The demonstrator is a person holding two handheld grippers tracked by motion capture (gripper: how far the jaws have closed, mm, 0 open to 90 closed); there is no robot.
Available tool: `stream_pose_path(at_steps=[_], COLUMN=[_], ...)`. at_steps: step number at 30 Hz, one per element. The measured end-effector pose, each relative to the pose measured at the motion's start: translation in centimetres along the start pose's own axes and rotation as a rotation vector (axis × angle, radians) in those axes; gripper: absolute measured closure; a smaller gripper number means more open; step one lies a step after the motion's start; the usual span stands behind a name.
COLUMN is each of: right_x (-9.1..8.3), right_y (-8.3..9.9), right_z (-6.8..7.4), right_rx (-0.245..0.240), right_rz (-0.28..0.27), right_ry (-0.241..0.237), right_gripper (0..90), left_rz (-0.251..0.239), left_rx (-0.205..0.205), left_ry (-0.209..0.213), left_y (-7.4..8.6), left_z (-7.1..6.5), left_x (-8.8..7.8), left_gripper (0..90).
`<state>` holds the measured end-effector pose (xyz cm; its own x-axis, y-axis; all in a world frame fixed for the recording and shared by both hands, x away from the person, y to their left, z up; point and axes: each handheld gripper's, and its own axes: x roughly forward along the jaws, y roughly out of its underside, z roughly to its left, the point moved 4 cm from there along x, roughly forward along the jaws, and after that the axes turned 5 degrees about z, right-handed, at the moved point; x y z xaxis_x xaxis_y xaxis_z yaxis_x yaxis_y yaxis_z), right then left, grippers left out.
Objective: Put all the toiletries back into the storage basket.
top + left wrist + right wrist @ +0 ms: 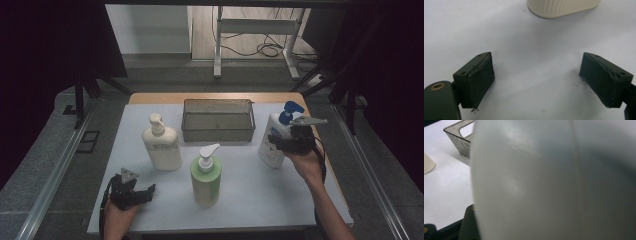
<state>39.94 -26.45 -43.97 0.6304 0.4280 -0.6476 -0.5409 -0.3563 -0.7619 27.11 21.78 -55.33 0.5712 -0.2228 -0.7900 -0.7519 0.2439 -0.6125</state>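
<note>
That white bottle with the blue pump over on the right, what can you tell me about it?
The white bottle looks like smooth plastic, with a blue pump head on top and a dark label patch on its front. It leans at the right side of the white table sheet, right of the mesh basket. The right gripper has its fingers around the body; up close, its surface is a blurred pale curve.
</note>
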Motion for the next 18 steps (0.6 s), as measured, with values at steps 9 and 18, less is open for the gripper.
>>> stream_pose_path(at_steps=[9, 18], right_x=[-0.2, -1.5], right_y=[-0.2, -1.4], right_z=[0.1, 0.7], right_rx=[-0.011, -0.030], right_rz=[0.026, 0.010], right_ry=[0.001, -0.019], right_gripper=[37.7, 37.8], left_rz=[0.000, 0.000], left_rx=[0.000, 0.000], left_ry=[0.000, 0.000], left_y=[0.0, 0.0], left_z=[0.0, 0.0], left_x=[0.0, 0.0], left_gripper=[12.1, 12.1])
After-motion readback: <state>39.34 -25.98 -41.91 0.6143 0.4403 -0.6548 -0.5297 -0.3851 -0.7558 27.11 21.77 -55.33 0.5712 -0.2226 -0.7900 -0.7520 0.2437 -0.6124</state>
